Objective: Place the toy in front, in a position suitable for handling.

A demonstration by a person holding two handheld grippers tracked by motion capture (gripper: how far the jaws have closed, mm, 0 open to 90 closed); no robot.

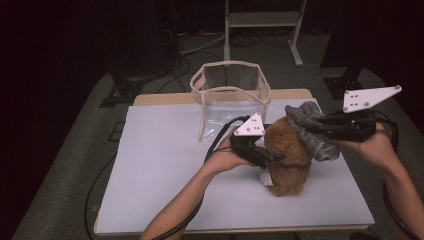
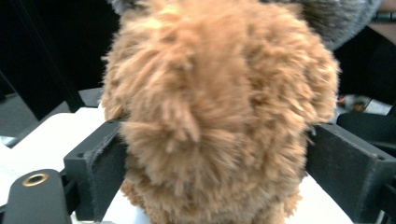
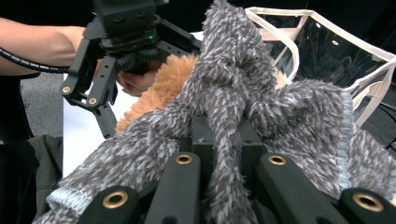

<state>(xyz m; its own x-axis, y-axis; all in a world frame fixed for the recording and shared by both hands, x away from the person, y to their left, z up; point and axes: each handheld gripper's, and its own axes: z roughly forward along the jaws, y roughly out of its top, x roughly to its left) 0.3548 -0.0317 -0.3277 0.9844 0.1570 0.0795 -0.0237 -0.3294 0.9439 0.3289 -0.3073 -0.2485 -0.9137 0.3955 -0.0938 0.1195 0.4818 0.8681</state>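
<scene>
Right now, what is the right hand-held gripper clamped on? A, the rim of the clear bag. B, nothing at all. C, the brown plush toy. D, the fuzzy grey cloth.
D: in the right gripper view the right hand-held gripper has its jaws pinched on the fuzzy grey cloth, which drapes over them, while the left hand-held gripper grips the brown plush toy.

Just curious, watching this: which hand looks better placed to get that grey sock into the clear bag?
Probably the right. Its tool is already shut on the sock, close to the open bag. The left tool is clamped around the plush toy, so it isn't free.
</scene>
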